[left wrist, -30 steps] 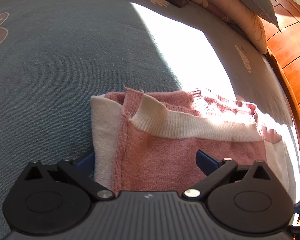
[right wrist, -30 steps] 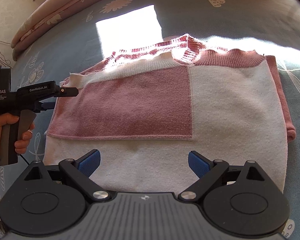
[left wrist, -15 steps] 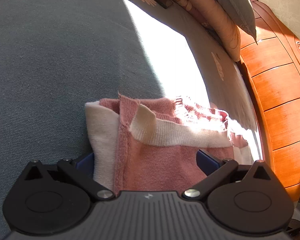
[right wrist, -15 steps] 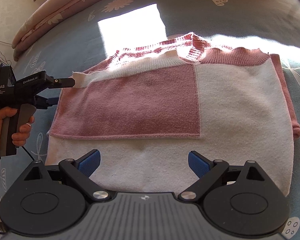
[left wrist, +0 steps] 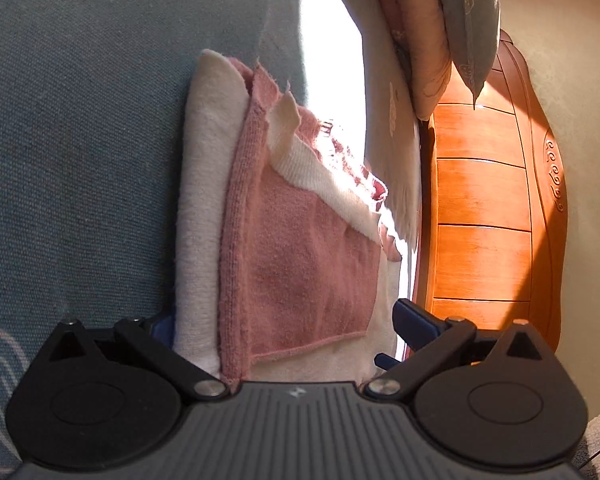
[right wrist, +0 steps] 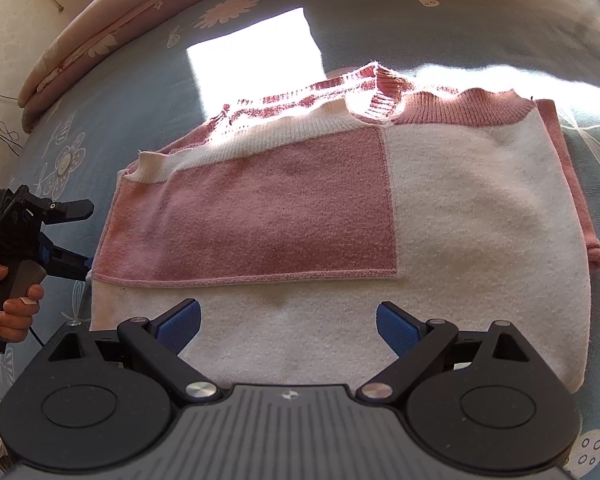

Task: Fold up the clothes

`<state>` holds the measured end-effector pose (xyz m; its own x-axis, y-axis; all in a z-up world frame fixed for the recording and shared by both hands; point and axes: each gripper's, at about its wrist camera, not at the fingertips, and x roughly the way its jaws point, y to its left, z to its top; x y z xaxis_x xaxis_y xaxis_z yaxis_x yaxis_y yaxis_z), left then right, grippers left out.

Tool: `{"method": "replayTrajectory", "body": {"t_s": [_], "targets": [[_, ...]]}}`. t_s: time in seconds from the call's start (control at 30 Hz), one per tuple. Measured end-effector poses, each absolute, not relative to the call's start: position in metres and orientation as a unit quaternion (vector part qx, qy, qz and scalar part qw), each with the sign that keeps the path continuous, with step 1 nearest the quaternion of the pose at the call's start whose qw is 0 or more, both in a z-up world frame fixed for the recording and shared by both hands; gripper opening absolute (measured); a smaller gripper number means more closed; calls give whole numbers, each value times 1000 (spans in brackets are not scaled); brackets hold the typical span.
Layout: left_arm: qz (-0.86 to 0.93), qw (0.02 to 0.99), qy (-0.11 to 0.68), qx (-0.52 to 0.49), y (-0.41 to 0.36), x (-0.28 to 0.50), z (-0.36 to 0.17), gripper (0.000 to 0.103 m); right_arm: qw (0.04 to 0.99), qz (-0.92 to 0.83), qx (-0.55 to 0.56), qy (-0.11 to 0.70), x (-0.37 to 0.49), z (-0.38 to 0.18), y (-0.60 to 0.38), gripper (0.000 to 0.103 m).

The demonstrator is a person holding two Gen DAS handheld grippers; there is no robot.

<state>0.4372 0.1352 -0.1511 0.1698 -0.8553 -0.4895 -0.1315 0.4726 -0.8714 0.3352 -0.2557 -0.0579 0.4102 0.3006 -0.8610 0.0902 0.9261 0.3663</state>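
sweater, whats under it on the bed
The pink and cream sweater lies flat on the blue-grey bedspread with its printed flowers. Only the bedspread shows around its edges. Anything directly beneath the knit is covered and cannot be seen.

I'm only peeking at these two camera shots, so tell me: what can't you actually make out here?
- Left wrist view: the left tool's left finger is hidden behind the sweater.
- Same view: sun glare washes out the bedspread.
- Right wrist view: the sweater's near hem is covered by the right tool.
- Right wrist view: the hand is cut off by the frame edge.
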Motion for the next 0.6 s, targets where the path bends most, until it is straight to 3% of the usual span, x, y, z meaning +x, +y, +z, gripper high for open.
{"method": "replayTrajectory", "body": {"t_s": [0.43, 0.6], "targets": [[-299, 660, 558, -406, 124, 484, -148, 102, 816, 66, 187, 542, 339, -64, -250, 97], [-290, 632, 582, -421, 121, 443, -152, 101, 817, 71, 190, 539, 342, -63, -250, 97]]}}
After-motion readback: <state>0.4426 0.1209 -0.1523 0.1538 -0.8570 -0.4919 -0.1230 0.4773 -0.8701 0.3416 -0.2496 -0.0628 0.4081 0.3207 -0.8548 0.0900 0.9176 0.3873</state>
